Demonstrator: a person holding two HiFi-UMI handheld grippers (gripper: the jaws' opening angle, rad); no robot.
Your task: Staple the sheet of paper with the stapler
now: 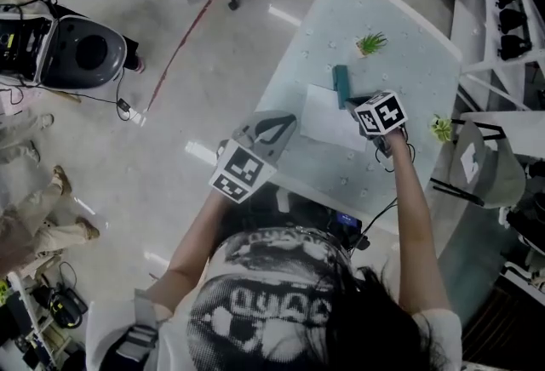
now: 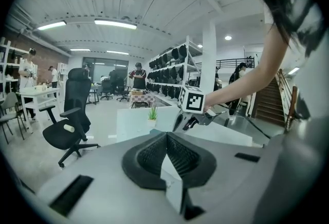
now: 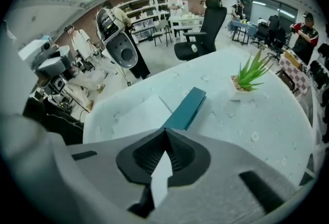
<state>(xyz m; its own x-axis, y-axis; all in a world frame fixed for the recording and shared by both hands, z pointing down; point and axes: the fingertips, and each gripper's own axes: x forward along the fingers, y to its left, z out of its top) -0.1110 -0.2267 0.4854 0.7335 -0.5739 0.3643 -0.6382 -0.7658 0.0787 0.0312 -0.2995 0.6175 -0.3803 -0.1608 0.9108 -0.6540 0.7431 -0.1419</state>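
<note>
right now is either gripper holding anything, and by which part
Nothing is held. The left gripper has its jaws shut together with nothing between them. The right gripper is also shut and empty, its tips by the near end of the teal stapler.

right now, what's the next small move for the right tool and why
Probably lower the right tool onto the stapler and press. Its jaws are shut and empty, just short of the stapler's near end, and the stapler lies at a corner of the paper. Whether that corner sits inside its mouth I cannot tell, so ease down.
</note>
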